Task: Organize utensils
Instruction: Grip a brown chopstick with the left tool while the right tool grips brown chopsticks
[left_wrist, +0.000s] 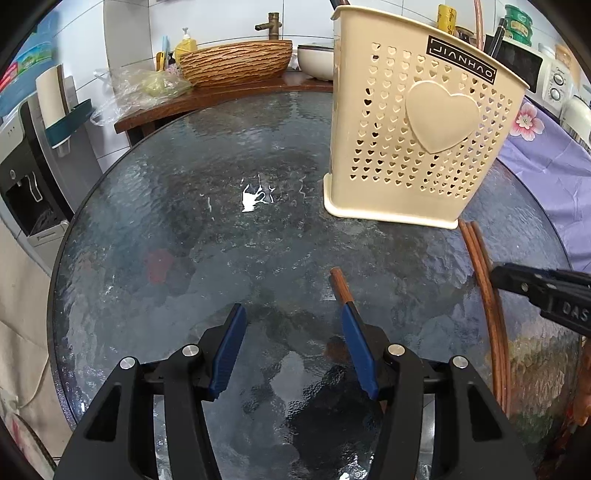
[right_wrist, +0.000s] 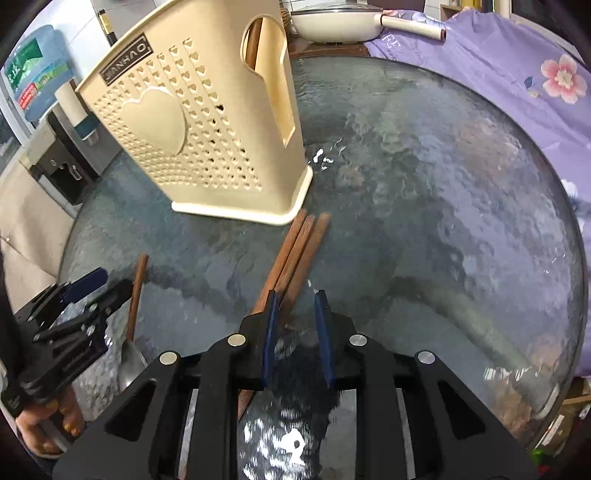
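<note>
While the right claw hangs low over the table, its pads stand only a narrow gap apart and clamp nothing yet. Three chopsticks lie flat under it, side by side; the right one runs up into the gap, the other two slip beneath the left pad. Their far tips stop just beside the holder's near right corner.

This looks like the pick-up step: grab, lift, drop into the holder. The next move calls for a squeeze on that thin wood against slick glass, then a tilt to stand the sticks upright.

Over on the left, the left claw sits half open and empty, a spoon lying under its right finger with the wooden handle pointing away.

The holder stands upright on the far side, with what looks like brown wood showing through its side slot. Its black label reads JIANHAO. The right claw's body shows the letters DAS. The blue bottle's label, far left, is too blurred to read.
</note>
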